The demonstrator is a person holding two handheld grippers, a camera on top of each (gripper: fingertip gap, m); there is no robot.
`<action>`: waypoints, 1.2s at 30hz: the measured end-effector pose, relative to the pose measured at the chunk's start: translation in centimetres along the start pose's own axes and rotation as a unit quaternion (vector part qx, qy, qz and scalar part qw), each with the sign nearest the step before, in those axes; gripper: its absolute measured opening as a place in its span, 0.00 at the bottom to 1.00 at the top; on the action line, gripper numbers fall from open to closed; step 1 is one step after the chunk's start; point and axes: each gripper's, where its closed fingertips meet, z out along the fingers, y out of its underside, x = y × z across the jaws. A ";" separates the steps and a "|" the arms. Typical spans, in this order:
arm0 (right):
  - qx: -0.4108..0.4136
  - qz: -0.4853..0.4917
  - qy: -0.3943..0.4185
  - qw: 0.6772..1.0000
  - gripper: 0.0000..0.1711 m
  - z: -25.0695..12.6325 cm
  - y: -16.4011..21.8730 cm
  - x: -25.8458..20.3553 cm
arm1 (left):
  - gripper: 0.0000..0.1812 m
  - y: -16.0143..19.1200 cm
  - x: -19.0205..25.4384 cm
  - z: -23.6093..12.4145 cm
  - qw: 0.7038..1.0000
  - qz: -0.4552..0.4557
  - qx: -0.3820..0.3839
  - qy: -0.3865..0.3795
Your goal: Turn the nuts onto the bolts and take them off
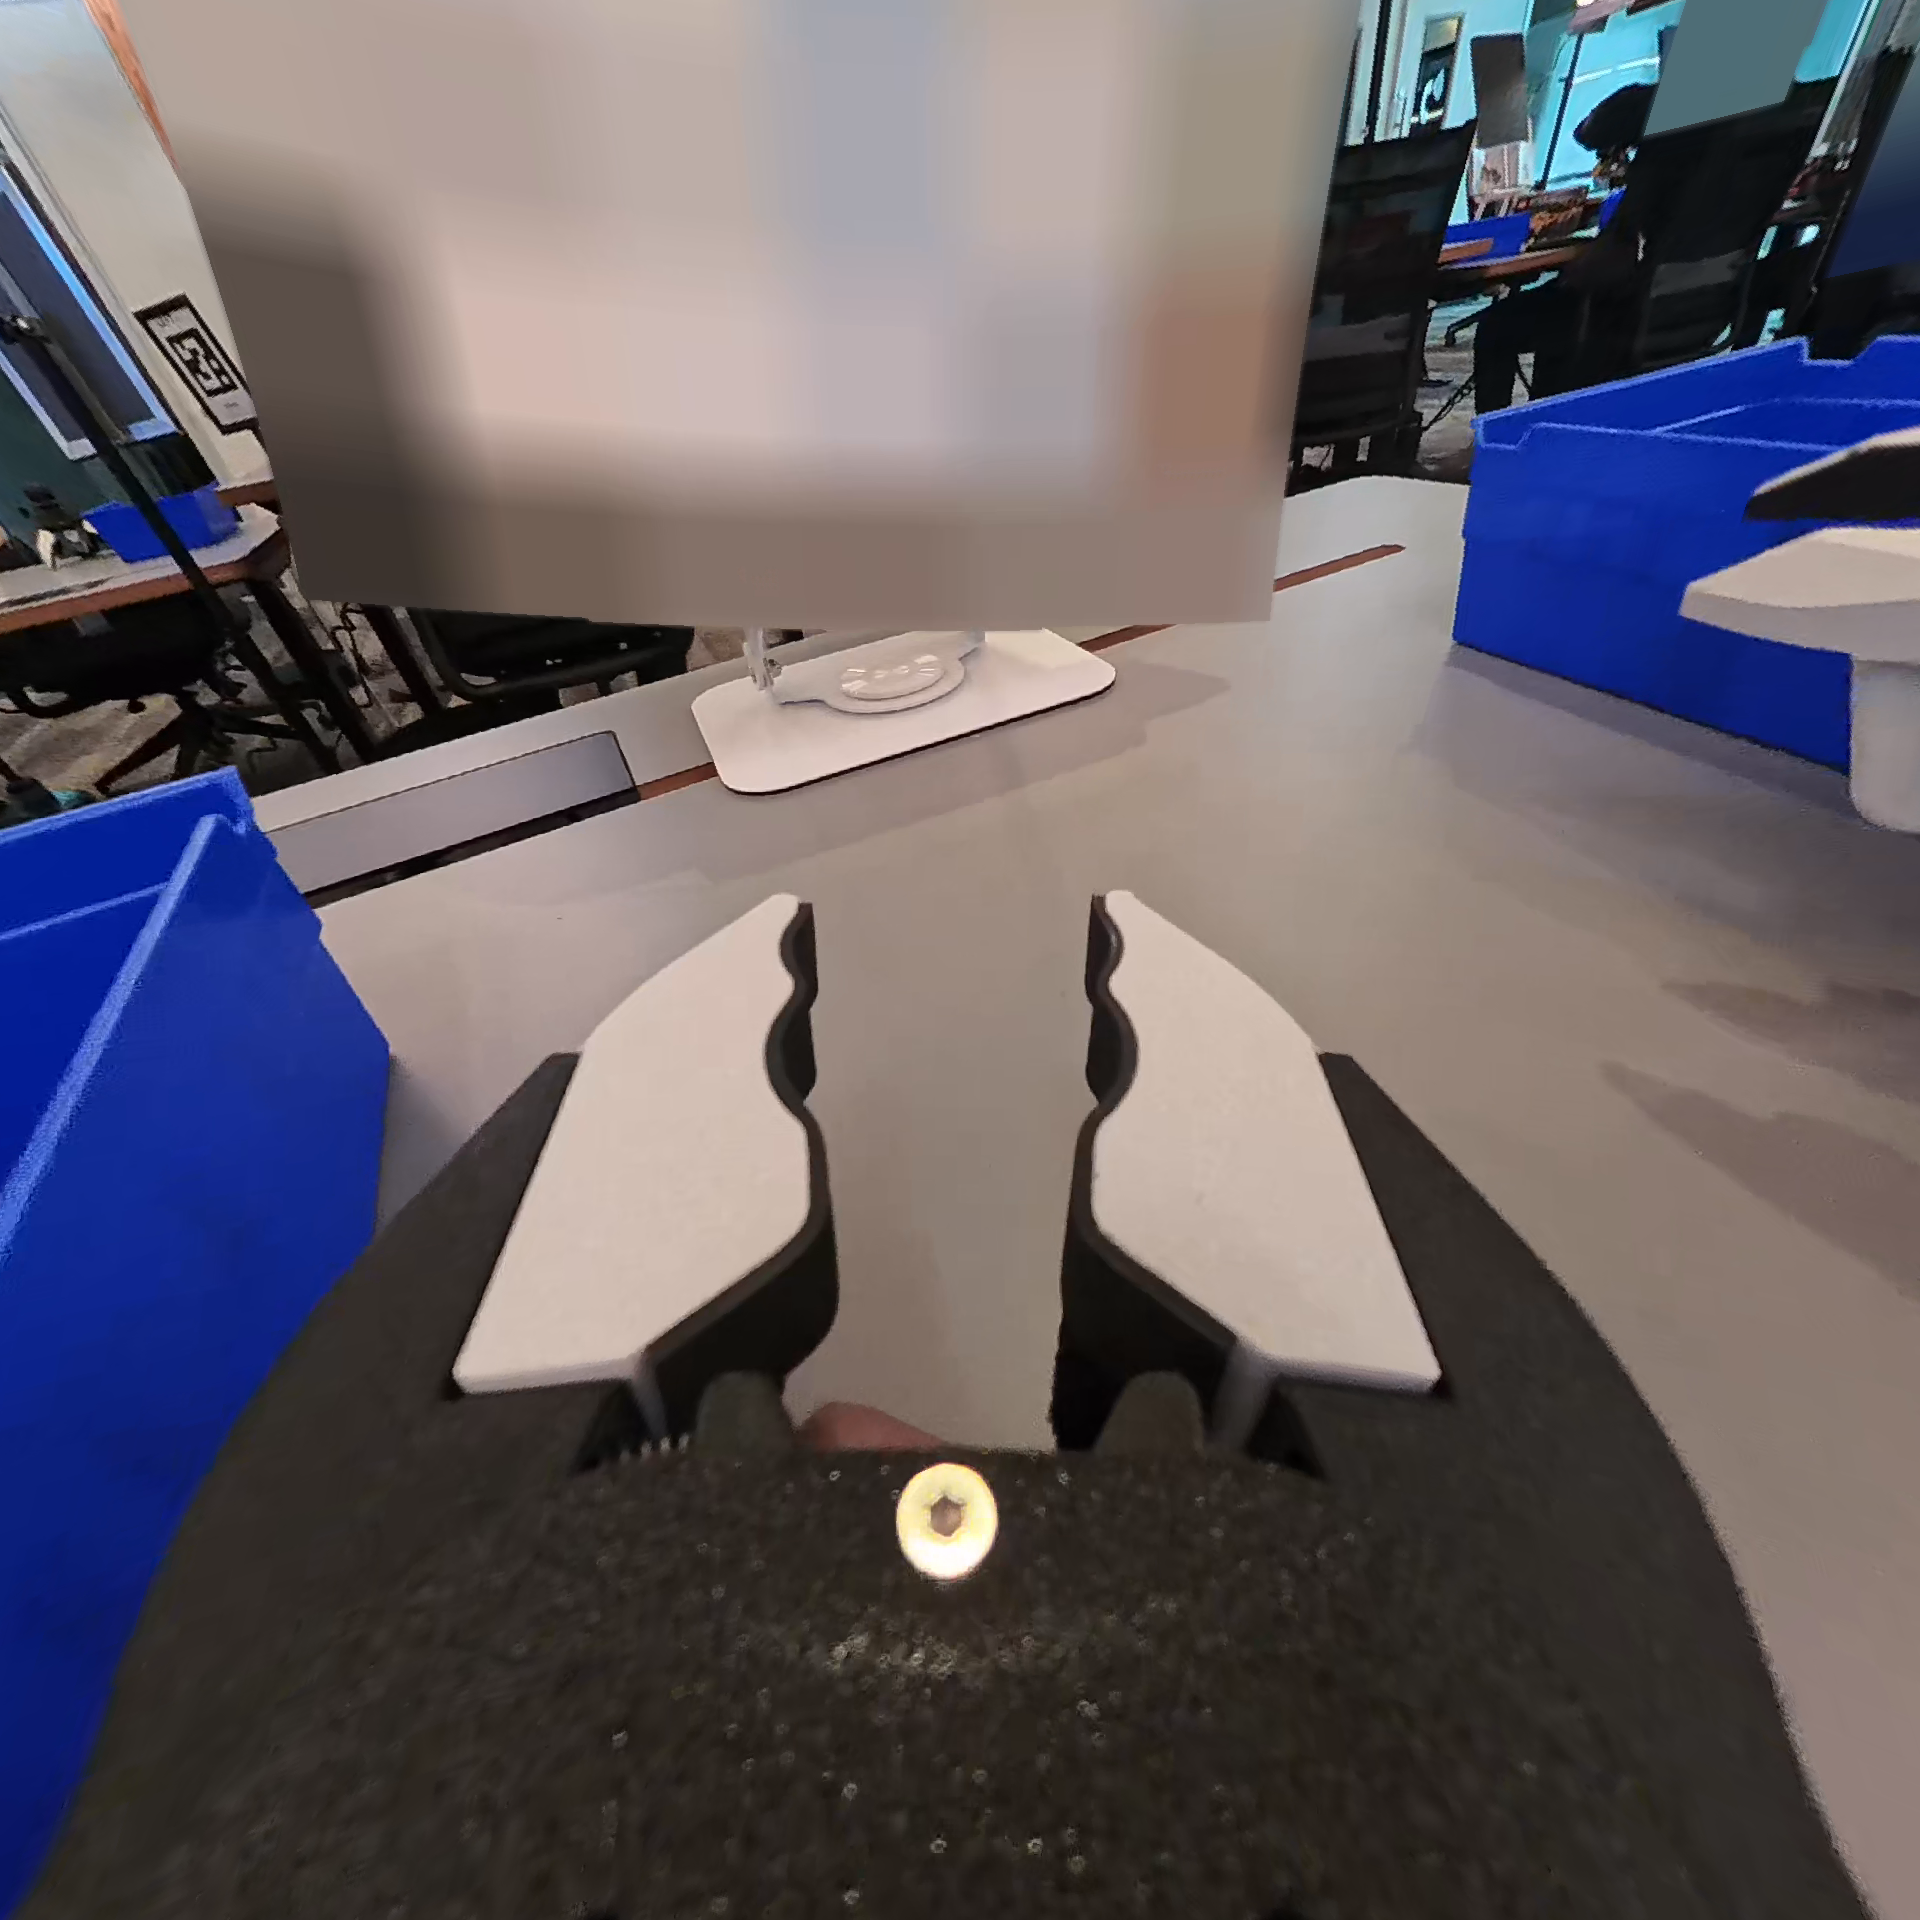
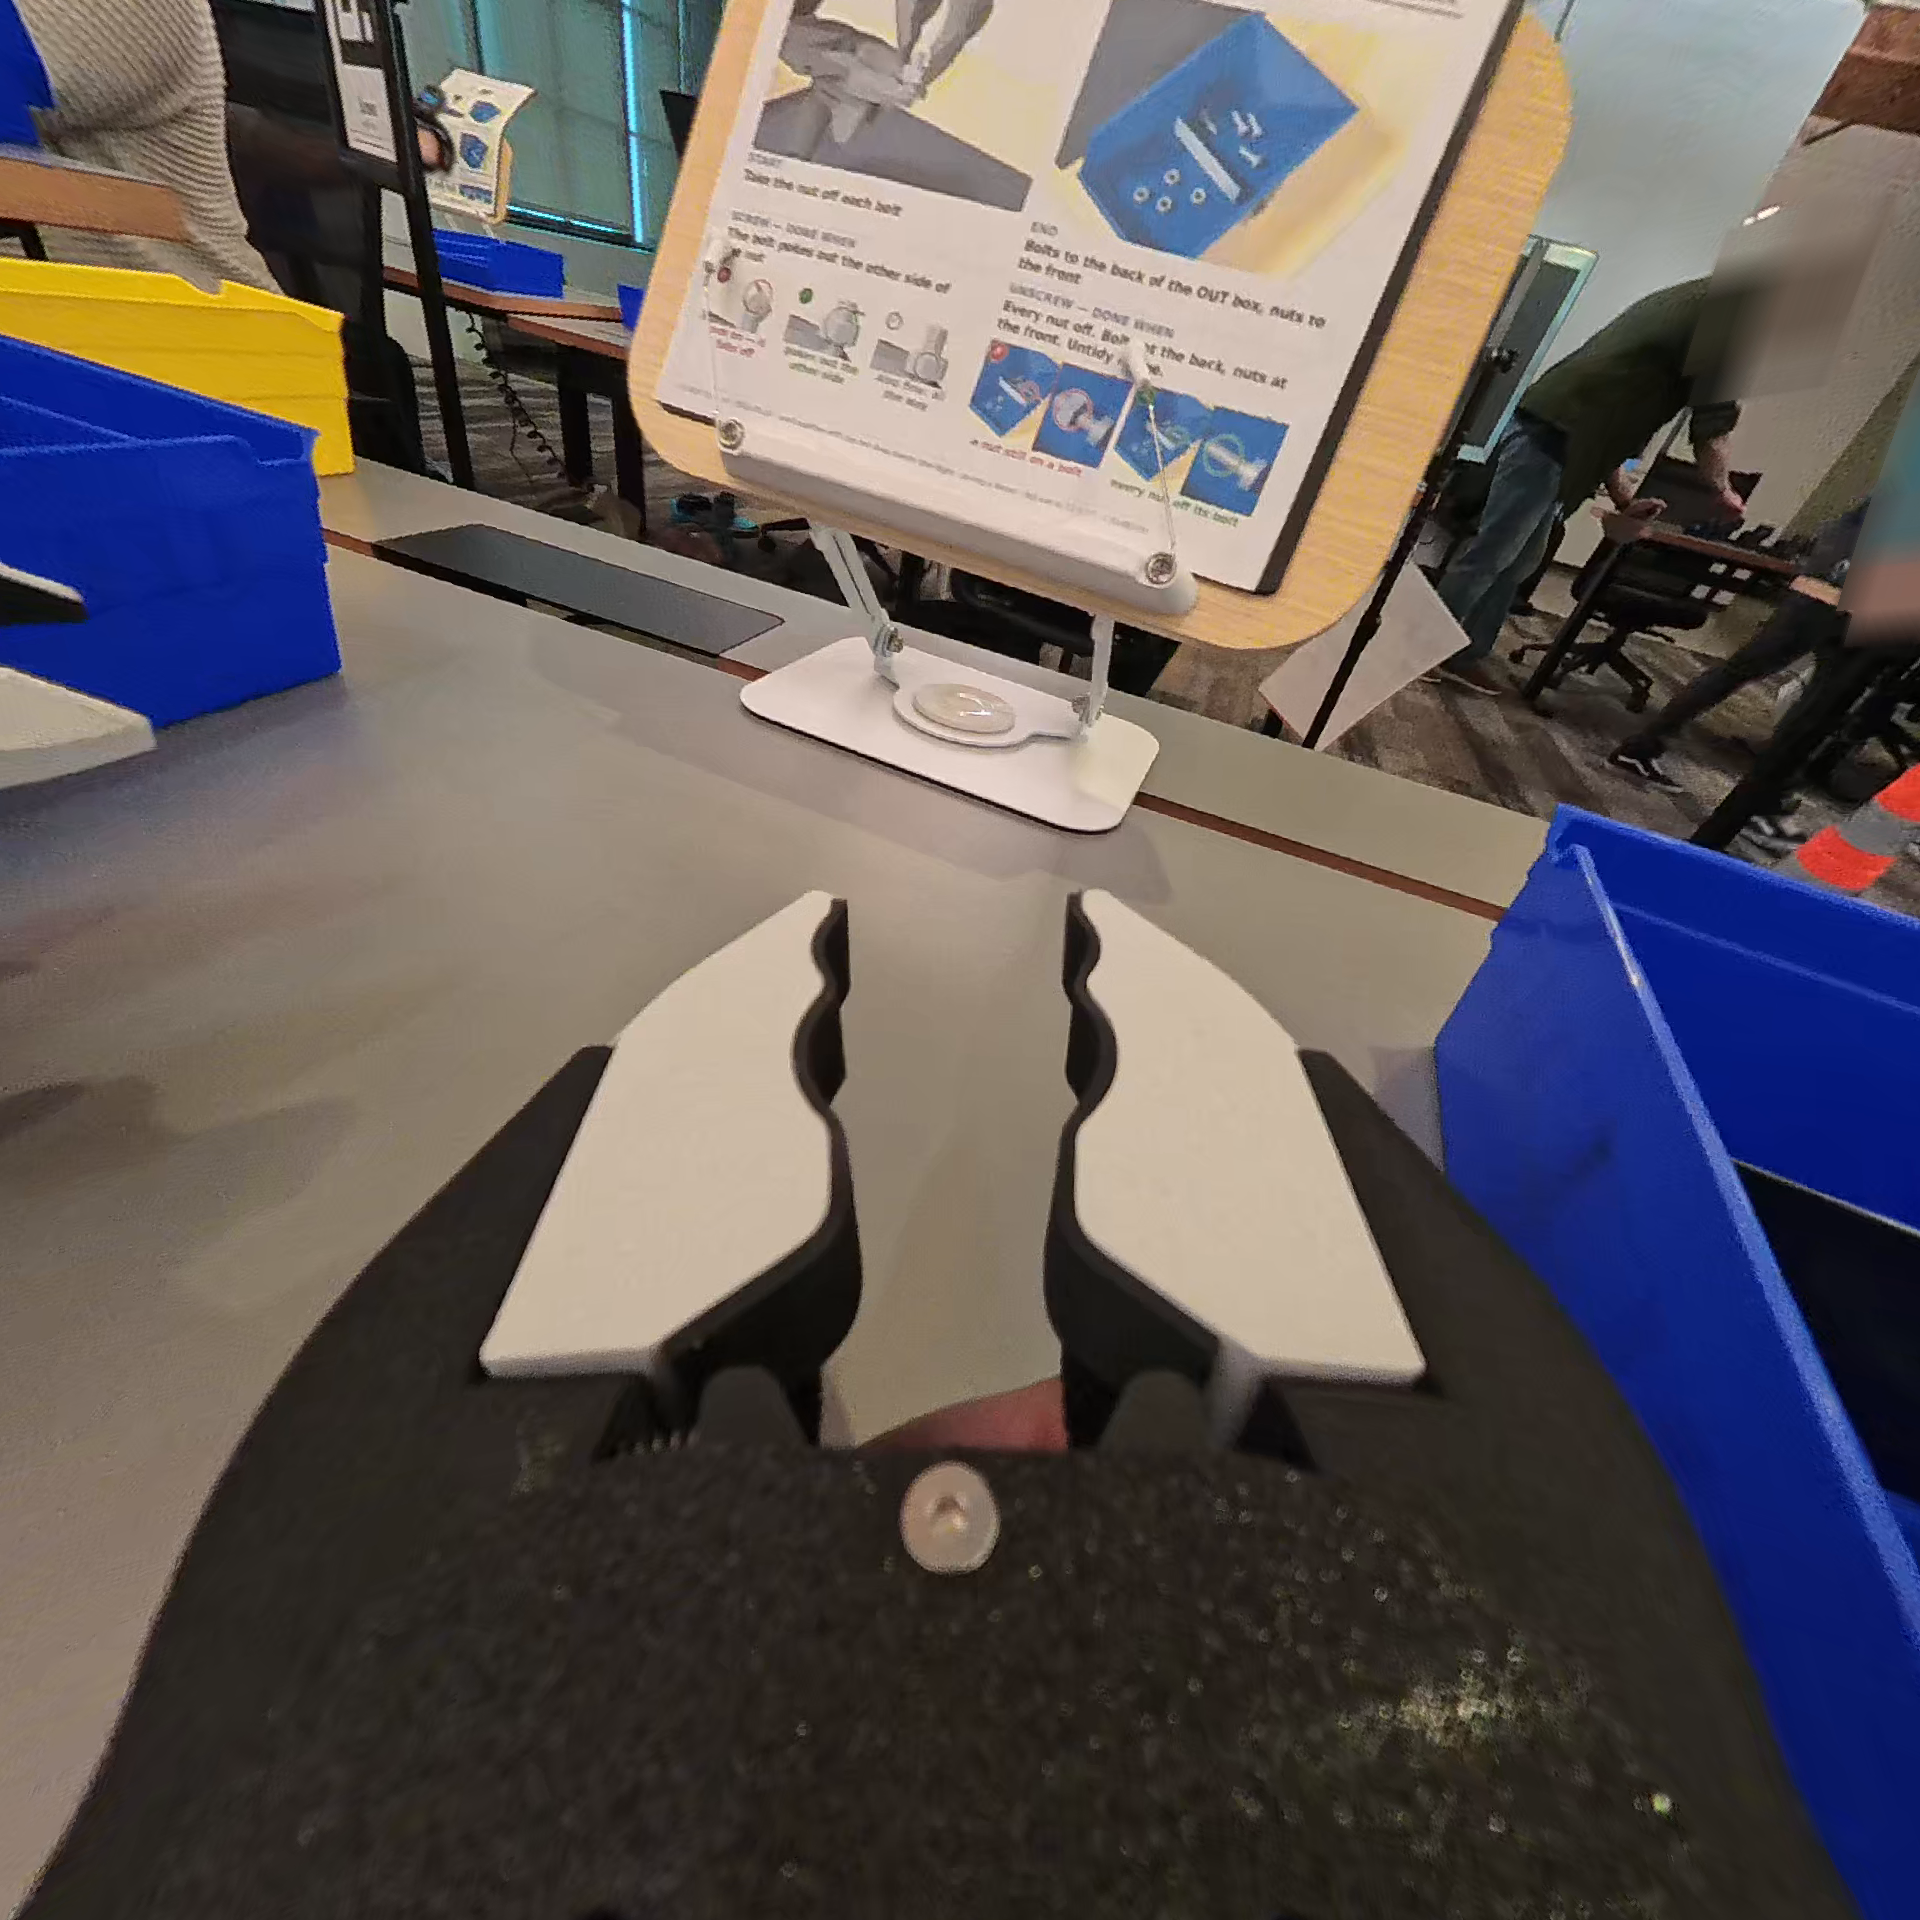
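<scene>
My left gripper is open and empty, held low over the grey table. My right gripper is open and empty too, over the same table. No nut or bolt shows in either view. The right gripper's white fingers show at the right edge of the left wrist view. The left gripper's fingers show at the left edge of the right wrist view.
A blue bin stands close at my left and another at the far right. In the right wrist view a blue bin is close on the right, blue and yellow bins at left. An instruction board on a white stand faces me. People stand behind.
</scene>
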 end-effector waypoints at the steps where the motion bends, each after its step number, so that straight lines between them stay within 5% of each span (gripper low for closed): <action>1: 0.002 -0.006 -0.001 1.000 0.23 0.0 -0.1 -0.2 | 0.27 0.1 0.2 0.0 1.000 0.005 -0.003 0.001; 6: 0.005 -0.015 -0.009 1.000 0.21 0.0 -0.2 -0.8 | 0.24 0.0 0.7 -0.5 1.000 0.017 -0.016 0.009; 9: 0.003 -0.011 -0.013 1.000 0.20 0.0 -0.1 -0.8 | 0.24 -3.4 0.9 -3.4 0.999 0.018 -0.004 0.028; 11: 0.003 -0.003 -0.016 1.000 0.20 0.1 -0.1 -0.8 | 0.23 -6.4 -1.0 -6.0 0.998 0.056 -0.004 0.015; 14: -0.001 0.003 -0.022 1.000 0.20 0.1 0.0 -1.0 | 0.24 -7.4 -6.1 -7.8 0.993 0.054 -0.105 0.020; 22: -0.004 0.009 -0.033 0.999 0.19 0.2 0.1 -1.3 | 0.27 4.8 -19.1 -5.4 0.904 -0.036 -0.425 -0.003; 32: -0.006 0.013 -0.039 0.999 0.18 0.2 0.1 -1.4 | 0.25 11.7 -19.8 -3.4 0.854 -0.078 -0.514 -0.005; 36: -0.009 0.015 -0.041 0.999 0.17 0.2 0.2 -1.5 | 0.11 12.6 -19.5 -3.2 0.846 -0.083 -0.526 0.007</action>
